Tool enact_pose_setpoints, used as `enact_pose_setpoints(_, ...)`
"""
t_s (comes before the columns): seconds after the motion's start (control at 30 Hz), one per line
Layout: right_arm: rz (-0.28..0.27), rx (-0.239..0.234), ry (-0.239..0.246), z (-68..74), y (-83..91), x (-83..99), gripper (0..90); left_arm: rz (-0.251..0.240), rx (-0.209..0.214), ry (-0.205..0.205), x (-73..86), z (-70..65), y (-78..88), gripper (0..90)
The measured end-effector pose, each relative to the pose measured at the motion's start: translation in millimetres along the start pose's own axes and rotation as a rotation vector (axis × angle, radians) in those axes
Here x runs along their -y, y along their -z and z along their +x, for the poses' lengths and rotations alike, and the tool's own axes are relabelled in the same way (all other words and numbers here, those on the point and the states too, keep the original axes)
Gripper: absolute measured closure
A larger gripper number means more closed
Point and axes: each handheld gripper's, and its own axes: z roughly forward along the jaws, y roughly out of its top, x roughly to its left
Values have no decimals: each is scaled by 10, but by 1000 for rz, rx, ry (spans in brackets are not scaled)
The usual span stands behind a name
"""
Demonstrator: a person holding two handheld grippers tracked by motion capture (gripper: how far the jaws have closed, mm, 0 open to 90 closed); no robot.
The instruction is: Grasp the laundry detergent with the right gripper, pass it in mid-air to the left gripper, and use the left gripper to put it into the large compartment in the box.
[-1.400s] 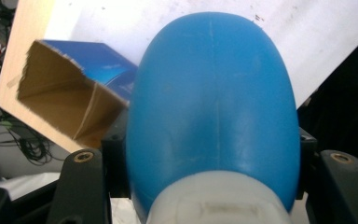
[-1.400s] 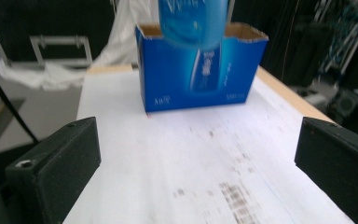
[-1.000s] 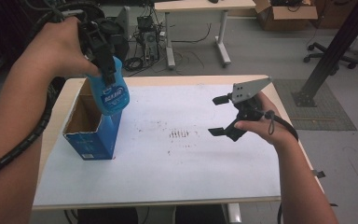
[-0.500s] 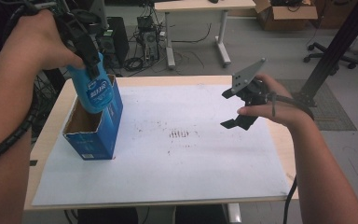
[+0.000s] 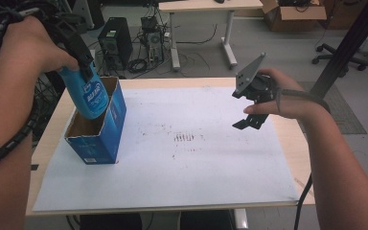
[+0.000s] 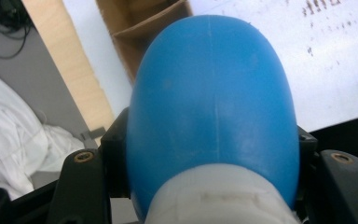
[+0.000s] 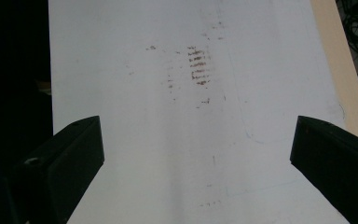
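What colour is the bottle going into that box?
Bright blue bottle with a white neck, clearest in the left gripper view.

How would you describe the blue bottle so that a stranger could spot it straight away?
Start at the white sheet covering the table, then find the open blue carton at its left edge. The blue bottle hangs in the carton's mouth, gripped by the left claw; it alone is rounded plastic.

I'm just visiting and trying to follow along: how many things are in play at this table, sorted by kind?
Blue bottle, held over the box: 1
Blue cardboard box, open at the top: 1
White sheet covering the table: 1
Hand-held grippers, left gripper and right gripper: 2
Total: 5
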Motion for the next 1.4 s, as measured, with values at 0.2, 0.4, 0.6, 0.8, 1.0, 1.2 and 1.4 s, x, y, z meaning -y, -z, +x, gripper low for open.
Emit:
enact_pose_setpoints(0.2, 3, -5, -7, -5, 1, -17, 28, -11, 8, 65, 33, 123, -64, 388)
enact_pose_setpoints(0.4, 43, -14, -9, -18, -36, -18, 30, -4, 7, 111, 51, 197, -135, 387)
enact_pose_setpoints(0.6, 89, -30, -6, -12, -5, -29, 31, 10, 3, 136, 57, 244, -216, 387)
enact_pose_setpoints(0.8, 98, -26, -13, -11, 42, -26, 31, 21, 13, 153, 40, 278, -323, 387)
enact_pose_setpoints(1.0, 101, -29, -10, -3, 25, -32, 31, 28, 15, 166, 24, 289, -441, 387)
enact_pose_setpoints(1.2, 103, -32, -6, -6, 10, -46, 31, 36, 9, 198, 26, 305, -577, 387)
enact_pose_setpoints(1.4, 99, -35, -5, -6, -10, -46, 31, 36, 17, 215, 39, 337, -720, 387)
